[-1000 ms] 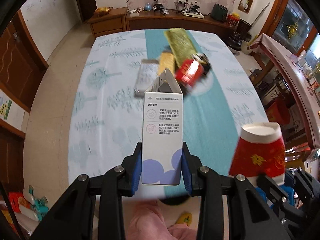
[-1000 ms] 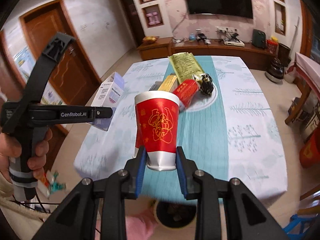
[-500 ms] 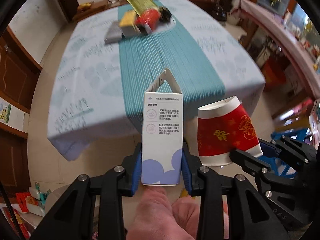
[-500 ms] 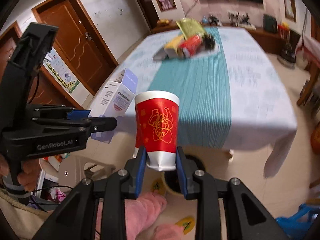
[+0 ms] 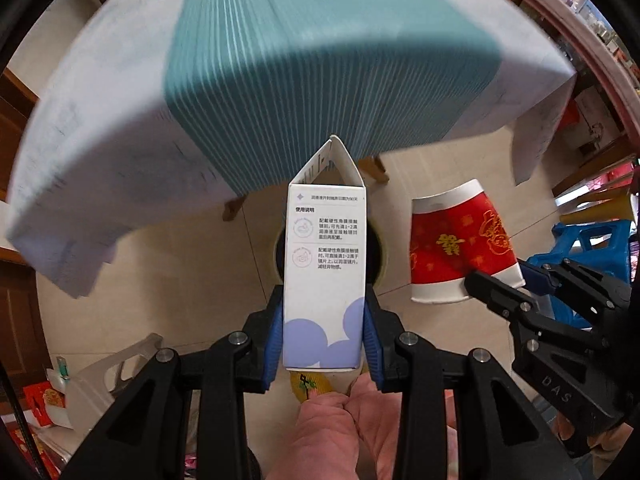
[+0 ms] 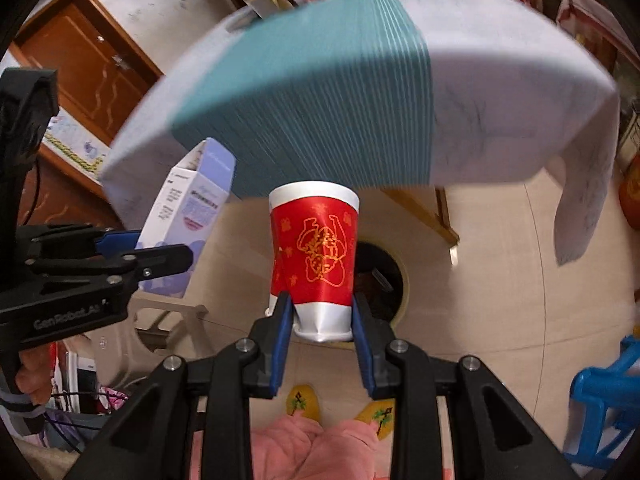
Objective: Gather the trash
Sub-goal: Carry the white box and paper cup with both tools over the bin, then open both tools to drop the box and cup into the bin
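Gripping: left gripper (image 5: 323, 344) clamping white carton (image 5: 325, 272)
Pinching: right gripper (image 6: 322, 334) squeezing red paper cup (image 6: 314, 256)
Lying below: round bin (image 6: 382, 280) on floor

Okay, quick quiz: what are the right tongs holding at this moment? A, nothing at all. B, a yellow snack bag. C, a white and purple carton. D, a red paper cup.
D: the right tongs are clamped on the white base of the red paper cup, above the round trash bin on the floor.
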`<state>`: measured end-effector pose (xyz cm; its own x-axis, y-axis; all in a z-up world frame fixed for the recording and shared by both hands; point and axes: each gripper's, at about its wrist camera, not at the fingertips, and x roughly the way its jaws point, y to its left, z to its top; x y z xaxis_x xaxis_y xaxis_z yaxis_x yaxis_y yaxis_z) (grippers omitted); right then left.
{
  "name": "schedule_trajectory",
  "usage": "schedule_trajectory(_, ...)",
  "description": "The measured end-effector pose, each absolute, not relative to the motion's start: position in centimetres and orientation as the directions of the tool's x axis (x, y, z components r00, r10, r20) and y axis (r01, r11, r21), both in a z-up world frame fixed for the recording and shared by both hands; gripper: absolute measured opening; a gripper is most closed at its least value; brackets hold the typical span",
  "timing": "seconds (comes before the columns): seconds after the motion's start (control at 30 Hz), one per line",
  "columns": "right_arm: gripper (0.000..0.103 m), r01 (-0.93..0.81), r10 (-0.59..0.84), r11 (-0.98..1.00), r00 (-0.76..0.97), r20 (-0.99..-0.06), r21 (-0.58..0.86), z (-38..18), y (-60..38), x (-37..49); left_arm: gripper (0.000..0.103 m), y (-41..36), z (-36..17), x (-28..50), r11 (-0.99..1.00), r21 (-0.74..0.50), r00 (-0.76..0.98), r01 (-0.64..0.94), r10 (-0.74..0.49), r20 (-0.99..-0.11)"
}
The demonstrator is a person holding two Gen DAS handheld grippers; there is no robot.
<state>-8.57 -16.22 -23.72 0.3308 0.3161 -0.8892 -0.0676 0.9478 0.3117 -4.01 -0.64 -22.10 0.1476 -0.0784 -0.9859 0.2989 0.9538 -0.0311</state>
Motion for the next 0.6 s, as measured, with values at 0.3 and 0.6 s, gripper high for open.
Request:
schedule_trajectory(0.3,0.03,0.064,0.282,0.95,0.235,-0.93,0.304,-36.4,-15.2,-7.2,0.033,-0.1,-34.6,-3.0,0.951,-0.025,0.111,0.308,-0.062,-0.992)
schedule_trajectory(0.6,0.035,0.051,0.261,0.96,0.189,-0.946,0.275,-46.9,-13.9,-4.1,0.034,-1.1,-45.0,-1.0,0.95,-0.037,0.099,0.309,-0.071,-0.993)
